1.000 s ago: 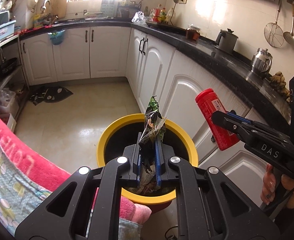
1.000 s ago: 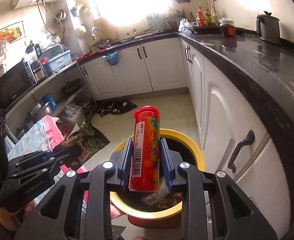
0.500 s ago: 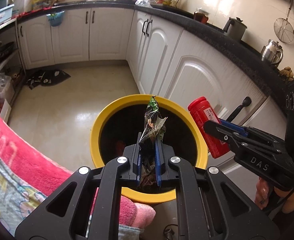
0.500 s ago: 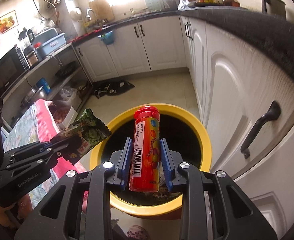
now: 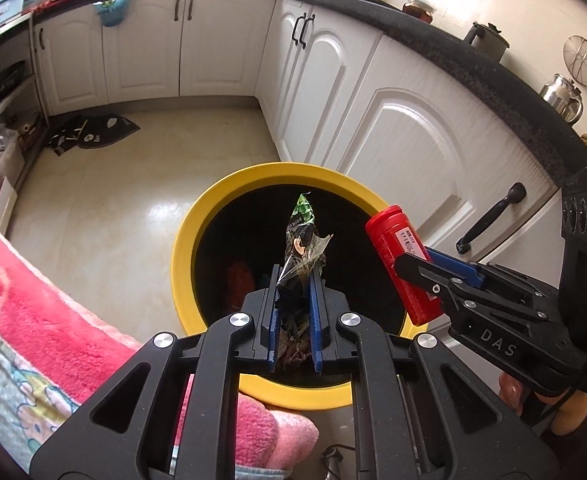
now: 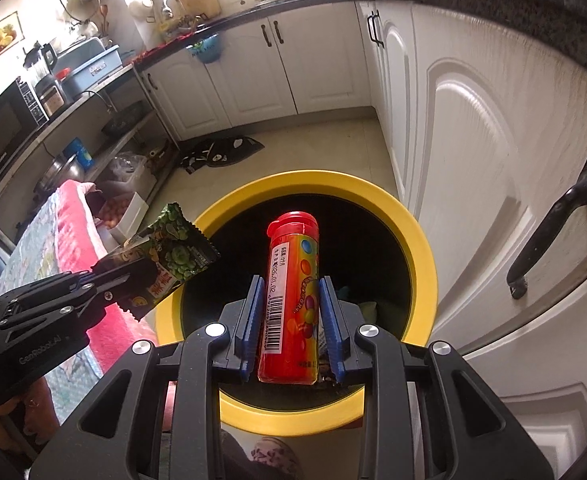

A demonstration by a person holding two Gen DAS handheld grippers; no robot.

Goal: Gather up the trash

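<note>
1. My left gripper [image 5: 292,280] is clamped tight on a green snack wrapper [image 5: 302,240], the blue pads pinching its crumpled lower end so the printed top stands up past the tips. It is thin and limp, so I hold it low and nearly closed to keep it from slipping.

2. My right gripper [image 6: 293,292] is clamped on a red candy tube [image 6: 291,300] with a red cap, pads on its two sides, cap pointing away from me. A hard round thing like this wants a grip across its middle, and that is where the pads sit.

3. Both pieces hang over the dark mouth of the yellow-rimmed bin [image 5: 197,216]. The wrapper is above the opening near its middle; in the left view the tube hangs over the rim on the cabinet side.

4. I tilt both tongs downward so whatever I let go should fall into the bin, not onto the floor [image 5: 133,184].

5. Some rubbish already lies in the bottom, too dark to name.

6. The bin stands on the tiles just beside the white cabinet door [image 6: 473,184] with its black handle [image 6: 553,232]; a pink blanket [image 5: 53,300] lies close on the other side.

7. My guess: releasing is the next step, and the tube may clip the rim.
</note>
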